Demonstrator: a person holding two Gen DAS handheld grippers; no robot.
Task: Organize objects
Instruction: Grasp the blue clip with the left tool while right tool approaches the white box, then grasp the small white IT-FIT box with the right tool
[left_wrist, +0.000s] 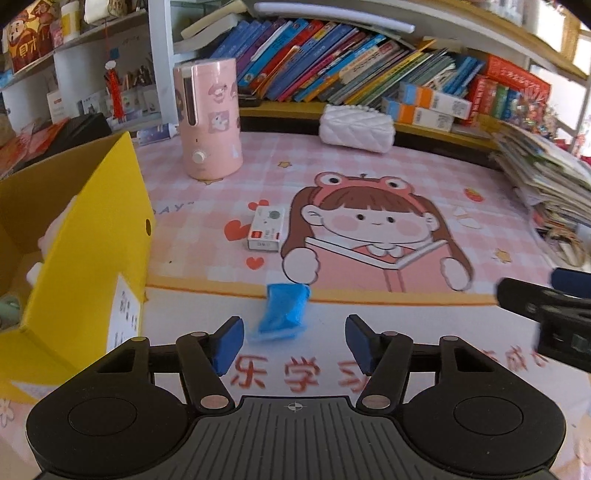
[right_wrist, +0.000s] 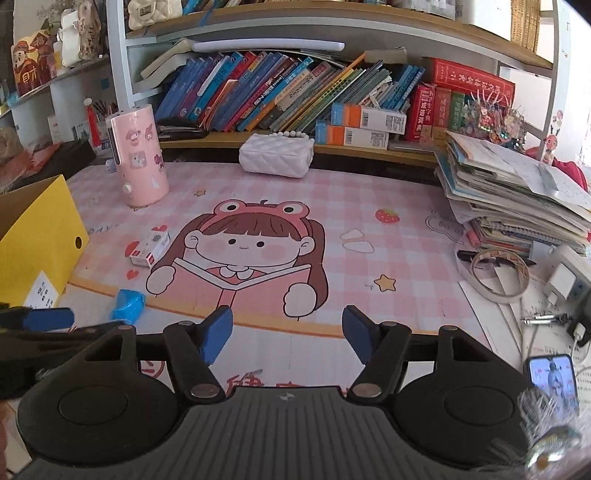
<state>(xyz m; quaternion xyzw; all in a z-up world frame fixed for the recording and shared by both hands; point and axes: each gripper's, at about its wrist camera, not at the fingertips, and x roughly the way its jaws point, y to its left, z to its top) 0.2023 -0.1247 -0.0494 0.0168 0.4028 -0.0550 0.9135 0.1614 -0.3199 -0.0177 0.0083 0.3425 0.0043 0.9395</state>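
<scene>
We hold the left gripper (left_wrist: 294, 341) over the counter's pink cartoon mat (left_wrist: 369, 177), jaws part-open and empty, the crinkly blue plastic packet (left_wrist: 283, 311) lying just ahead between them. If we close early we may only pinch its loose edge, or nudge it toward the yellow cardboard box (left_wrist: 92, 236). The right gripper (right_wrist: 287, 336), likewise part-open and empty, hovers near and could collide with the left.

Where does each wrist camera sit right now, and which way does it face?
Left wrist: behind the left gripper, angled down at the blue packet beside the yellow box; the right gripper's tip shows at right.
Right wrist: behind the right gripper, angled down at the pink mat; the left gripper's tip shows at left.
Shared: packet, box, mat, pink canister, bookshelf.
</scene>
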